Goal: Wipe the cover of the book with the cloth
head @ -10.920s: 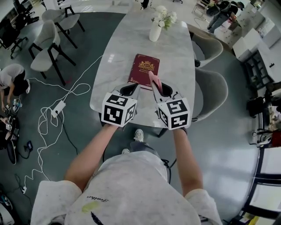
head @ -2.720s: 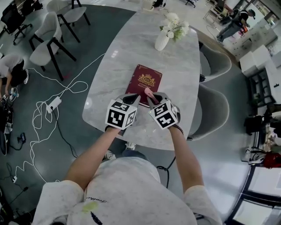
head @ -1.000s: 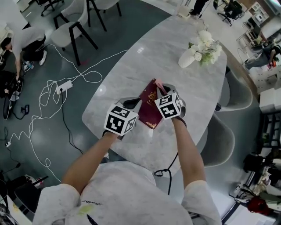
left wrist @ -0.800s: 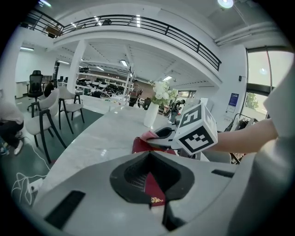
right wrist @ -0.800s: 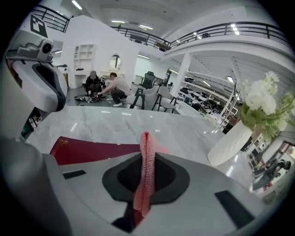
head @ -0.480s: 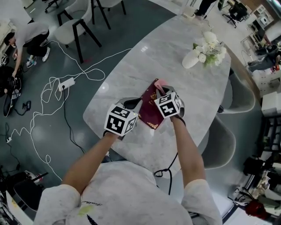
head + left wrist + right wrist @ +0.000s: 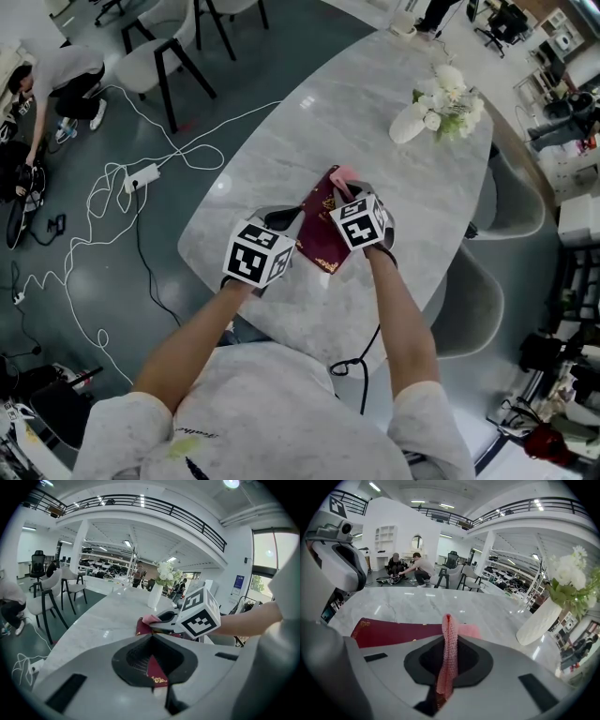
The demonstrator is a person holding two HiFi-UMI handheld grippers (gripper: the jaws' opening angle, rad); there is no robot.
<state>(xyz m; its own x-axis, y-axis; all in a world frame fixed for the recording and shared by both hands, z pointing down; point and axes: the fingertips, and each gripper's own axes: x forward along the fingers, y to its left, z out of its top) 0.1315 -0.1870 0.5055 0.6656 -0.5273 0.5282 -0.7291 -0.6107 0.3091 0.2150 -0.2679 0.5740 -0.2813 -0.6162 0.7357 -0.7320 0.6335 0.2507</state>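
The head view looks steeply down over the oval white marble table (image 7: 309, 122), while both gripper views skim close across it, sharing the dark red gold-stamped book (image 7: 393, 632).

Forearms extended, left gripper (image 7: 285, 218) clamping book (image 7: 319, 239), right gripper (image 7: 343, 190) clamping cloth (image 7: 340, 175)

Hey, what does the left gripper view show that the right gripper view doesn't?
Only the left gripper view: the right hand-held gripper with its marker cube, a forearm, and the book corner pinched in its own jaws. Only the right gripper view: the cloth pinched in its own jaws, and two people crouching far off. Both: book, cloth, vase, table.
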